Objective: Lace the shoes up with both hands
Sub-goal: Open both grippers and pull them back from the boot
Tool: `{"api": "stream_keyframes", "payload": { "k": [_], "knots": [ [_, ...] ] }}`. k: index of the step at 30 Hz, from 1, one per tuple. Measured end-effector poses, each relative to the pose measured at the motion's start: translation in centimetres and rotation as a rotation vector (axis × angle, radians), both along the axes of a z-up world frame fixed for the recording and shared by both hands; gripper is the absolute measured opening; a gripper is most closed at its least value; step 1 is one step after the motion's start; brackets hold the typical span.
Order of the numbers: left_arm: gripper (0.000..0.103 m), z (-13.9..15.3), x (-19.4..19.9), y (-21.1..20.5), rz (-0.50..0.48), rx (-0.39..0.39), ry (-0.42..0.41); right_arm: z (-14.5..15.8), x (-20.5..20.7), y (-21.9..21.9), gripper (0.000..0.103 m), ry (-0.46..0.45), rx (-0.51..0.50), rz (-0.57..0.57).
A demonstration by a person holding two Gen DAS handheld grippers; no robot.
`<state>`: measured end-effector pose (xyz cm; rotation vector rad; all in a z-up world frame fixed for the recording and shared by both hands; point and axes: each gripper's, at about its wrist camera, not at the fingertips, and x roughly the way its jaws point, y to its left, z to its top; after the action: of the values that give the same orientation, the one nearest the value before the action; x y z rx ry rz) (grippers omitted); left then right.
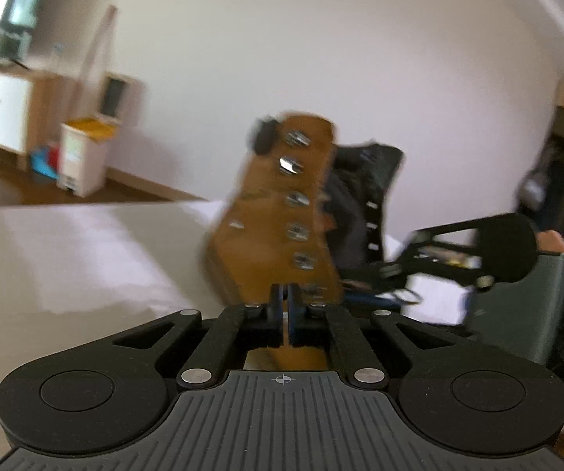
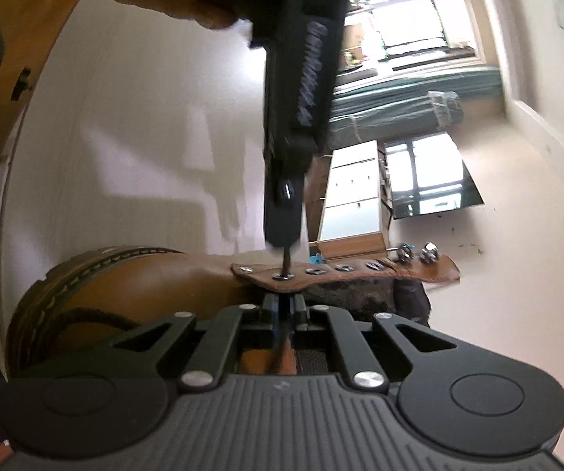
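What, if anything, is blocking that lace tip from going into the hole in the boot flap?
Nothing visible. The left tool holds the lace tip right at an eyelet in the brown boot's flap, and no object sits between them. The right tool sits close on the flap's other side.

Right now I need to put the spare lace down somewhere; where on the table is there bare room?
The white table is bare to the left of the brown boot, out to its far edge. It is crowded to the right of the boot, where the right gripper and the dark bag sit close behind.
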<state>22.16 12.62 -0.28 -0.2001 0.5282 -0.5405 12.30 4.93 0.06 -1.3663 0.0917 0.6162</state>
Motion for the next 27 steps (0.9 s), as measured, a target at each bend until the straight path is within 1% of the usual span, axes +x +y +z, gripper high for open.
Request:
{"api": "stream_keyframes", "payload": {
  "k": [1,2,4,5,6,8,11,12,13,14,15,16,18,19,20,21,23,24,25,26,27],
  "knots": [
    [0.002,0.5,-0.6,1.0,0.047,0.028,-0.01,0.4,-0.3,-0.5,0.013,-0.004,0.03,-0.005],
    [0.002,0.9,-1.1,2.1,0.104,0.072,-0.014,0.7,-0.6,-1.2,0.013,-0.007,0.063,-0.02],
    [0.002,1.7,-2.7,4.9,0.279,0.227,-0.018,1.4,-1.4,-2.8,0.013,-0.014,0.131,-0.051],
    [0.002,1.8,-3.3,6.1,0.349,0.301,-0.013,1.7,-1.8,-3.9,0.013,-0.015,0.172,-0.085],
    [0.002,1.9,-3.9,7.2,0.418,0.375,-0.007,1.9,-2.0,-4.5,0.013,-0.017,0.191,-0.106],
    [0.002,2.0,-5.1,9.4,0.557,0.523,0.005,2.3,-2.2,-6.8,0.014,-0.012,0.254,-0.215],
    [0.002,2.0,-6.7,11.9,0.759,0.772,0.03,2.4,-1.6,-9.8,0.017,0.036,0.314,-0.366],
    [0.002,2.0,-7.3,12.8,0.812,0.807,0.05,2.4,-1.6,-10.4,0.017,0.049,0.325,-0.389],
    [0.002,2.1,-7.7,13.3,0.832,0.81,0.063,2.4,-1.4,-11.3,0.017,0.078,0.35,-0.424],
    [0.002,2.2,-8.1,13.4,0.828,0.789,0.07,2.5,-1.3,-12.4,0.017,0.118,0.382,-0.457],
    [0.002,2.3,-8.5,13.1,0.802,0.746,0.073,2.5,-1.2,-13.2,0.017,0.144,0.41,-0.48],
    [0.002,2.3,-8.7,12.4,0.753,0.702,0.074,2.6,-1.2,-13.6,0.017,0.172,0.433,-0.491],
    [0.002,2.0,-8.4,10.5,0.659,0.654,0.067,2.8,-1.2,-14.1,0.017,0.226,0.478,-0.502],
    [0.002,1.8,-8.2,9.5,0.615,0.632,0.063,2.9,-1.0,-14.6,0.017,0.277,0.521,-0.497],
    [0.002,1.7,-7.9,8.5,0.573,0.609,0.06,2.8,-0.8,-14.9,0.017,0.335,0.543,-0.48],
    [0.002,1.5,-7.4,7.0,0.513,0.575,0.055,2.4,-1.1,-15.2,0.017,0.359,0.546,-0.475],
    [0.003,1.3,-6.6,5.0,0.438,0.536,0.049,1.7,-1.2,-15.3,0.019,0.43,0.526,-0.429],
    [0.005,1.1,-6.1,3.8,0.394,0.519,0.047,1.4,-1.4,-15.2,0.022,0.448,0.505,-0.403],
    [0.007,0.8,-5.8,3.0,0.363,0.51,0.043,1.5,-1.5,-15.4,0.023,0.45,0.5,-0.397],
    [0.011,0.7,-5.4,2.1,0.325,0.494,0.04,1.2,-1.6,-15.2,0.023,0.456,0.469,-0.36],
    [0.029,0.6,-5.1,1.3,0.287,0.474,0.036,0.9,-1.6,-15.1,0.023,0.469,0.45,-0.339]
  ]
}}
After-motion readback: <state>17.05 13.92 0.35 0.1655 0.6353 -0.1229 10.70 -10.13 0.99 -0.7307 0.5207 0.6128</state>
